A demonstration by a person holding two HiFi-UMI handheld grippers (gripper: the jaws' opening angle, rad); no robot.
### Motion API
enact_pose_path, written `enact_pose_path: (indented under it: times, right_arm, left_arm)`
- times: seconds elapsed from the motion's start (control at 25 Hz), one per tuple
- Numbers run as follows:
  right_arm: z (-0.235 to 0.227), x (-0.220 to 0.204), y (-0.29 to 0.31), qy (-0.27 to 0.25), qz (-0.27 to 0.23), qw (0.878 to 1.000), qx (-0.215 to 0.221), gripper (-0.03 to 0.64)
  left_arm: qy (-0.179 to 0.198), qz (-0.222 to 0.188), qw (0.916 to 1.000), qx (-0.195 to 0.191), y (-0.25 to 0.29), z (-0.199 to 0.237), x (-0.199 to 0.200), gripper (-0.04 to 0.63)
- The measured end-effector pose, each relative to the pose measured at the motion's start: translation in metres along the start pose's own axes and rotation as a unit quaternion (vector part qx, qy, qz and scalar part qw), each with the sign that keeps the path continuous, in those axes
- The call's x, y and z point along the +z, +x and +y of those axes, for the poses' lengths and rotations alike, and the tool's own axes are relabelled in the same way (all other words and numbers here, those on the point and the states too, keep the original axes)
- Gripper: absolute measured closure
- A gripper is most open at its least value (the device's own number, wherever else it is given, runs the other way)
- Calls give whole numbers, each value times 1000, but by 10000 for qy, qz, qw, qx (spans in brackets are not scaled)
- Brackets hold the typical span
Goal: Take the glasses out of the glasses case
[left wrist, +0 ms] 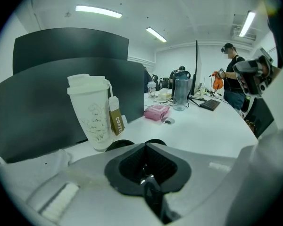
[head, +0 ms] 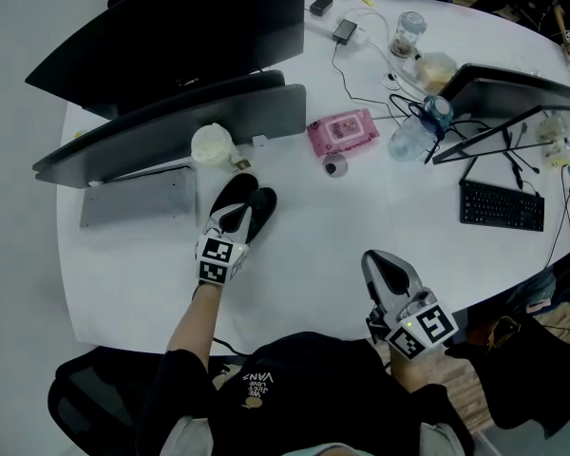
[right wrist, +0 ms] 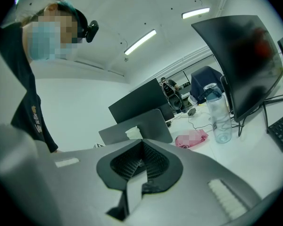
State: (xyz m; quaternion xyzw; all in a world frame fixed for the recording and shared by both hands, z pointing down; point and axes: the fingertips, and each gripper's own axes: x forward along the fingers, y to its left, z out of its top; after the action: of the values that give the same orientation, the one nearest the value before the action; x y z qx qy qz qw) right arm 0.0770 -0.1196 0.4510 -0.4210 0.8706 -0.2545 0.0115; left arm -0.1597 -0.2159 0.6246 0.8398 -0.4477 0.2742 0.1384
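Left tongs (head: 250, 194) near the table's (head: 304, 245) middle by a cup (head: 212, 144), seemingly closed, empty, right tongs (head: 378, 262) at near edge, closed, empty

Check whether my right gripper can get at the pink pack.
Likely yes: only bare table lies between the right gripper and the pink pack; its shut jaws would need to open.

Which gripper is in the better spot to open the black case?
Left, probably. The left gripper rests right at the black case on the table, near the cup. The right gripper is off at the table's near edge, well away from the case.
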Motion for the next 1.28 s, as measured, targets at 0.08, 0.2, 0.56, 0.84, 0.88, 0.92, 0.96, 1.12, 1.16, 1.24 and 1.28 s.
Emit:
enact_pose_path:
  times: [0.08, 0.2, 0.56, 0.84, 0.88, 0.92, 0.96, 1.12, 1.16, 1.24, 1.28]
  right_arm:
    - [-1, -1, 1, 9, 9, 10000, -18, 615]
    - [-4, -2, 1, 25, 10, 10000, -35, 615]
    - [-8, -4, 5, 80, 33, 10000, -48, 615]
    - [-11, -4, 8, 104, 50, 9999, -65, 615]
    - [-11, -4, 8, 107, 52, 9999, -67, 615]
    - [-12, -4, 8, 110, 51, 9999, -73, 615]
    - [-13, -4, 8, 113, 49, 9999, -83, 615]
    - [-14, -4, 7, 116, 43, 9999, -110, 615]
    - [-14, -4, 8, 116, 43, 9999, -105, 615]
    - [-13, -4, 8, 118, 48, 9999, -97, 615]
    - [-13, -4, 8, 120, 52, 9999, -97, 615]
  left_arm:
    - [-12, 81, 10000, -17, 3, 0, -5, 594]
    - [-31, 197, 9998, -85, 8, -1, -11, 578]
    - [19, 489, 9987, -120, 18, -2, -24, 540]
    - [56, 865, 9960, -209, 28, -2, -40, 540]
    - [60, 926, 9954, -229, 28, -2, -42, 540]
    - [57, 972, 9950, -241, 29, -2, -45, 540]
    - [49, 1003, 9946, -245, 29, -2, -46, 540]
    - [43, 1040, 9944, -200, 31, -1, -48, 540]
    - [49, 1044, 9943, -186, 31, -1, -48, 540]
    - [59, 1053, 9943, -158, 32, -1, -48, 541]
    - [57, 1054, 9943, -148, 33, -1, -48, 546]
